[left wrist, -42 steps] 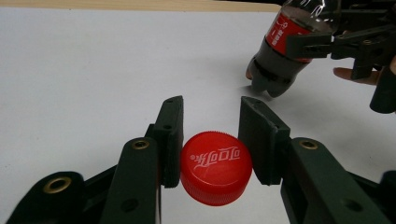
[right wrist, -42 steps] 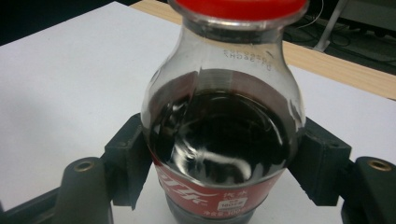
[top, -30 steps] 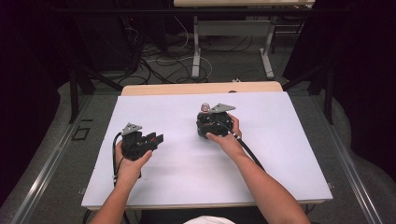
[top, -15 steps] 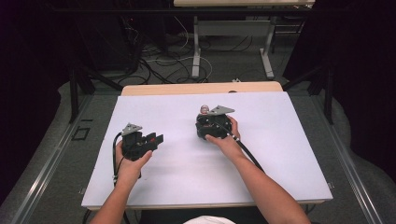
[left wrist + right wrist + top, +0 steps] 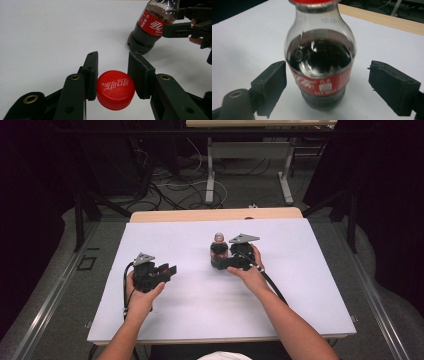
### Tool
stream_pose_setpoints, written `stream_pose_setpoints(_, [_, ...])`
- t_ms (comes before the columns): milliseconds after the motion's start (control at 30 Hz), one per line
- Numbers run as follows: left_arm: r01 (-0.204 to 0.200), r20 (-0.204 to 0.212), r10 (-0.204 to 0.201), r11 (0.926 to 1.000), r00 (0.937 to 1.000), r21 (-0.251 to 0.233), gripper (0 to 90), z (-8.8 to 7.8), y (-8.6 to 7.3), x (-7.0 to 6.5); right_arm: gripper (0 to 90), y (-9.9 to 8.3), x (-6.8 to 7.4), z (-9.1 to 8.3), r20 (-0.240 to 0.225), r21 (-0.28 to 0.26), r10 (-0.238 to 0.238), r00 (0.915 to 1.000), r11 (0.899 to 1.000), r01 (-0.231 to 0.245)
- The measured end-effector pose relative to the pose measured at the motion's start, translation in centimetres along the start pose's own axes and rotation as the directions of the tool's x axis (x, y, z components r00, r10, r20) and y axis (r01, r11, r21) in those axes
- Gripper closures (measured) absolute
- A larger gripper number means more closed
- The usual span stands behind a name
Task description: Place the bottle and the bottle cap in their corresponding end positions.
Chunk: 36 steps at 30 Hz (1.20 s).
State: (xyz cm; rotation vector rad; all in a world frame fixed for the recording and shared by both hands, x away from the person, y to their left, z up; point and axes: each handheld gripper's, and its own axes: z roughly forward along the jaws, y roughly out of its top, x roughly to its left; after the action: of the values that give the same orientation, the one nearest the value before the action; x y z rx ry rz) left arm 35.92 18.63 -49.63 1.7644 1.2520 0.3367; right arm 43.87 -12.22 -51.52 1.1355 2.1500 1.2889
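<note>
Over on the left, the person's left hand (image 5: pixel 142 292) rests on the white table (image 5: pixel 165 320) holding the left gripper (image 5: pixel 167 270), and its jaws are clamped on a red bottle cap (image 5: pixel 115 89). In the left gripper view the cap sits between the two black pads, one pressed against each side of its ribbed edge, printed top facing up, and it lies low against the tabletop.

Moving towards the middle of the table, a small cola bottle (image 5: pixel 218 251) stands upright, well apart from the cap. It is clear plastic with a red label round its waist and dark drink that reaches up to the shoulder; a red band shows at the neck in the right gripper view.

To the right of the bottle comes the right gripper (image 5: pixel 225 262), held in the right hand (image 5: pixel 250 270). Its jaws have just been opening, and in the right gripper view they now stand apart with the bottle (image 5: pixel 320 60) between them, a clear gap of white table showing on either side, so neither pad touches the plastic. The right forearm runs back from there towards the near edge of the table.
</note>
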Motion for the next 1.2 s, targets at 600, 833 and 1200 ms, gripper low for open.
stream_pose_setpoints(600, [-0.025, 0.010, 0.025, 0.9995, 0.9996, 0.021, 61.5, 0.8, -0.2, -0.6, 0.0, -1.5, -0.9, -4.9, 0.054, 0.072, -0.056, 0.9970, 0.996, 0.052])
stream_pose_setpoints(833, [-0.033, 0.011, 0.033, 0.9992, 0.9994, 0.022, 61.5, 0.8, -0.2, -0.6, 0.0, -2.3, -1.2, -7.2, 0.050, 0.083, -0.032, 0.9983, 0.996, 0.028])
stream_pose_setpoints(1200, [-0.057, 0.024, 0.056, 0.9974, 0.9981, 0.044, 61.5, 1.0, -0.2, -1.1, 0.0, -4.0, -1.7, -10.5, 0.072, 0.048, -0.021, 0.9972, 0.999, 0.018])
